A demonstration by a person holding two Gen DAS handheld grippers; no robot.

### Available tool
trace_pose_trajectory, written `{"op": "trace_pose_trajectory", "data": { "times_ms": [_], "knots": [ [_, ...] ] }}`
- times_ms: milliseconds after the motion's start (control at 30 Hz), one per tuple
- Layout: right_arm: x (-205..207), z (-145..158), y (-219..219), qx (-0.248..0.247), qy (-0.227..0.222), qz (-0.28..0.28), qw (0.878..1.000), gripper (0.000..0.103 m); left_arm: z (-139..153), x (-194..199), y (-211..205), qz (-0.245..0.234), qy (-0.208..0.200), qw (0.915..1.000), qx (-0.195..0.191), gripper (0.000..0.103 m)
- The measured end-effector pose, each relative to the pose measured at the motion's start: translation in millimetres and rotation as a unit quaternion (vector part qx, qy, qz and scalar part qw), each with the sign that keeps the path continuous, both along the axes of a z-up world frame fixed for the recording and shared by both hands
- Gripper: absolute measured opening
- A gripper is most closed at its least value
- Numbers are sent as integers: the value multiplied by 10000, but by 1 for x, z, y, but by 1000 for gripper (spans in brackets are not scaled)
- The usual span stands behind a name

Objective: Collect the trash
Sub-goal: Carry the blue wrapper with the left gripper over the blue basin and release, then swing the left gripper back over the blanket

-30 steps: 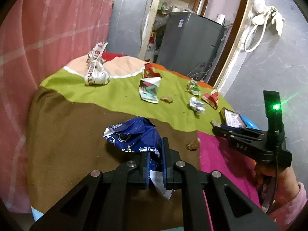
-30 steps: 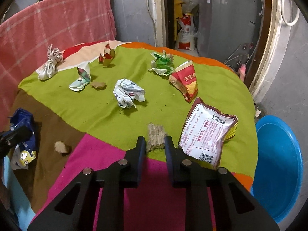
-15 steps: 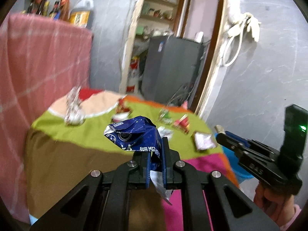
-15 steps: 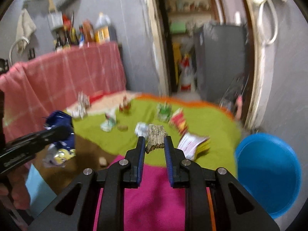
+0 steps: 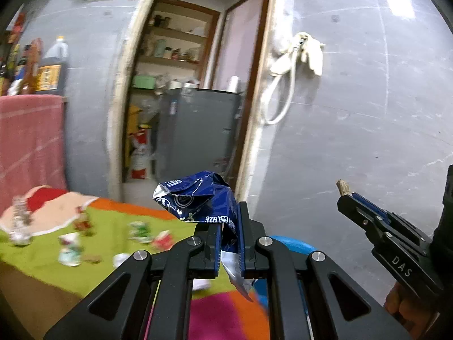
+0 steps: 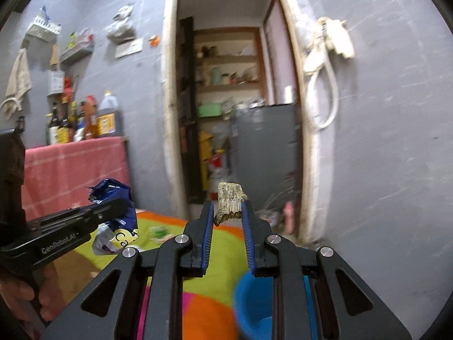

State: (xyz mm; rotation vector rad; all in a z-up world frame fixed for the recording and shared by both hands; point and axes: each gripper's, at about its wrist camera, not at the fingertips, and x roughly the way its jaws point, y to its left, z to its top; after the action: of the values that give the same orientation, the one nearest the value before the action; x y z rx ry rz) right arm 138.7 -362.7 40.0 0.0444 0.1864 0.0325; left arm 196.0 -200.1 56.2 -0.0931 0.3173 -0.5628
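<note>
Both grippers now raised higher, blue tub (image 6: 254, 306) below.

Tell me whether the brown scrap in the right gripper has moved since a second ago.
Yes. The brown scrap has risen off the green tablecloth, now held against the doorway.

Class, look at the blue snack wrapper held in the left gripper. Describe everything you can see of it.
The blue wrapper is a crumpled, glossy foil-like packet, dark blue with white print and a round emblem. Its silvery inner lining shows at the torn top edge and on the tail hanging below the fingers. The left gripper is shut on its lower part, so it stands up above the fingertips, lifted clear of the table. From the right wrist view its other face shows white and yellow print.
</note>
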Motion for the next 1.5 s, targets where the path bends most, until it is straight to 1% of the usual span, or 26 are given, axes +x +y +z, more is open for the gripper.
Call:
{"op": "trace_pose_trajectory", "data": {
  "times_ms": [67, 167, 267, 300, 433, 533, 600, 667, 733, 767, 833, 900, 967, 1000, 1033, 1133, 1167, 1233, 1267, 1300, 1333, 1367, 1400, 1433, 1467, 1500],
  "knots": [
    [-2, -4, -19, -26, -23, -215, 9998, 18, -3, 6, -18, -122, 9, 9999, 15, 8],
    [-5, -15, -45, 13, 23, -457, 9990, 19, -10, 22, -50, -367, 142, 9992, 110, 8],
    [-2, -29, -67, 136, 185, -641, 9977, 19, -21, 36, -82, -597, 393, 9971, 278, 8],
    [0, -37, -76, 190, 287, -710, 9969, 19, -28, 44, -95, -700, 537, 9954, 364, 8],
    [3, -62, -91, 322, 559, -841, 9944, 20, -48, 58, -125, -873, 896, 9902, 620, 8],
    [5, -77, -98, 421, 771, -905, 9920, 20, -64, 70, -140, -930, 1131, 9863, 759, 8],
    [8, -84, -102, 477, 876, -921, 9907, 20, -73, 76, -141, -958, 1304, 9836, 799, 9],
    [12, -89, -104, 519, 990, -944, 9892, 20, -81, 86, -145, -951, 1466, 9810, 837, 13],
    [16, -93, -109, 552, 1084, -978, 9877, 20, -89, 93, -146, -912, 1587, 9791, 884, 23],
    [17, -96, -110, 587, 1137, -990, 9868, 20, -91, 94, -146, -904, 1636, 9783, 891, 24],
    [19, -100, -111, 630, 1197, -1015, 9856, 20, -96, 94, -147, -909, 1711, 9770, 889, 32],
    [21, -101, -113, 689, 1222, -1027, 9848, 21, -100, 97, -146, -872, 1734, 9765, 931, 35],
    [20, -102, -113, 726, 1219, -1047, 9843, 25, -99, 90, -143, -852, 1746, 9765, 932, 37],
    [18, -101, -113, 742, 1196, -1049, 9845, 31, -97, 87, -141, -818, 1745, 9770, 911, 40],
    [17, -99, -113, 757, 1164, -1050, 9847, 33, -96, 87, -138, -785, 1737, 9776, 890, 45],
    [17, -92, -111, 734, 1074, -1042, 9860, 35, -85, 78, -124, -606, 1623, 9821, 735, 55],
    [15, -88, -110, 713, 1031, -1039, 9867, 37, -81, 77, -121, -568, 1598, 9830, 703, 55],
    [11, -81, -107, 706, 927, -1034, 9878, 49, -72, 74, -109, -436, 1515, 9857, 598, 62],
    [8, -76, -105, 699, 834, -1023, 9888, 51, -68, 71, -106, -391, 1488, 9865, 568, 64],
    [7, -72, -102, 683, 782, -1020, 9893, 52, -63, 69, -98, -306, 1431, 9879, 510, 71],
    [5, -67, -99, 659, 733, -1018, 9899, 55, -59, 67, -93, -241, 1380, 9890, 465, 79],
    [2, -61, -95, 640, 658, -1000, 9907, 58, -53, 63, -83, -128, 1274, 9910, 383, 81],
    [0, -58, -93, 640, 612, -988, 9912, 68, -47, 60, -77, -61, 1201, 9922, 333, 85],
    [-2, -54, -89, 639, 537, -965, 9918, 74, -42, 57, -70, -1, 1127, 9932, 286, 88],
    [-5, -49, -84, 631, 449, -927, 9927, 76, -36, 54, -60, 104, 1020, 9945, 236, 90],
    [-7, -45, -80, 618, 392, -900, 9932, 79, -32, 51, -53, 182, 958, 9950, 214, 94]
  ]
}}
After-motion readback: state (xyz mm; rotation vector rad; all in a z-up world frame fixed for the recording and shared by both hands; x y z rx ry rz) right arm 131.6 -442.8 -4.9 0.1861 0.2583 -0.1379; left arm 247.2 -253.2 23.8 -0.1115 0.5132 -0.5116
